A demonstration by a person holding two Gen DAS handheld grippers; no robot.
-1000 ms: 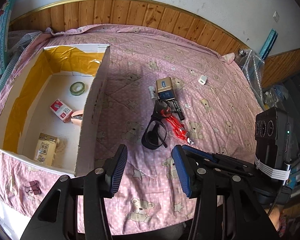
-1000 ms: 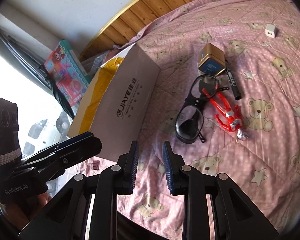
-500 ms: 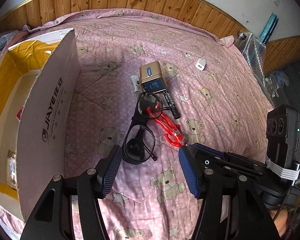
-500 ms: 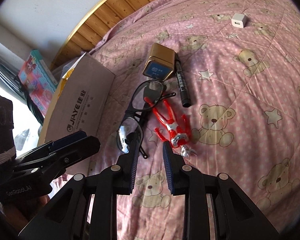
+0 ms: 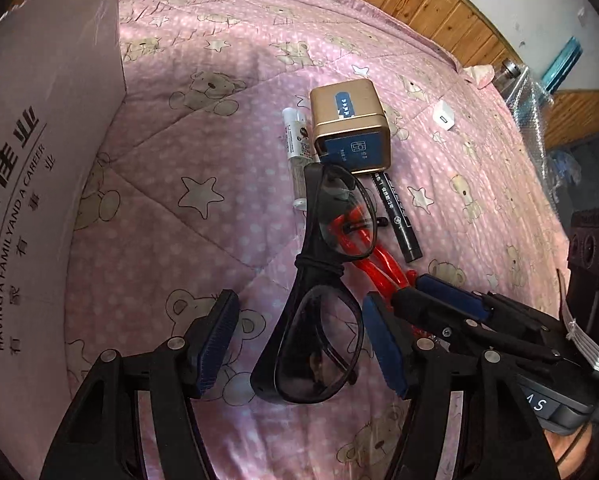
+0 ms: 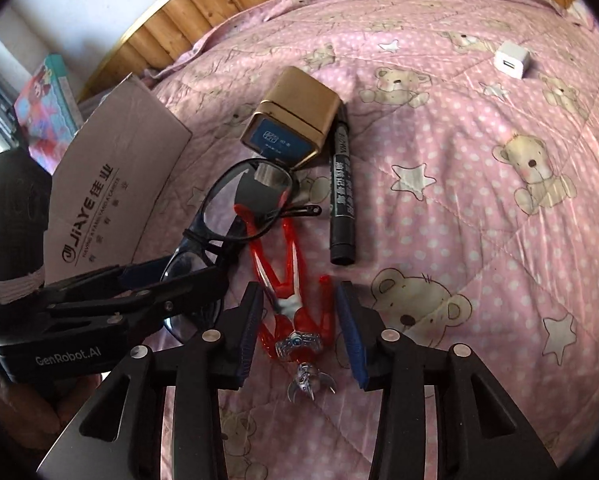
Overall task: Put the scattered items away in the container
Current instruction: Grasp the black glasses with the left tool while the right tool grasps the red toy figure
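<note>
Black glasses [image 5: 331, 216] lie on the pink bear quilt, and their near lens sits between the fingers of my open left gripper [image 5: 301, 344]. A red and silver toy figure [image 6: 275, 256] lies beside them, one leg under the far lens. My right gripper [image 6: 299, 332] is open astride the figure's torso, its pads apart from it. The cardboard container [image 5: 47, 160] stands at the left; its inside is hidden. In the right wrist view the left gripper [image 6: 195, 276] shows around the glasses [image 6: 247, 200]. The right gripper [image 5: 409, 292] reaches in by the figure [image 5: 383, 268].
A gold box [image 5: 349, 120], a black marker [image 5: 397, 216] and a small clear tube [image 5: 297, 156] lie just beyond the glasses. A white charger [image 6: 511, 60] sits farther off on the right. A wooden wall panel bounds the bed behind. A colourful toy box [image 6: 47, 96] stands past the container.
Both grippers came down and forward onto the items. The right gripper went from nearly shut to wide open. The container slid to the left edge of view.
</note>
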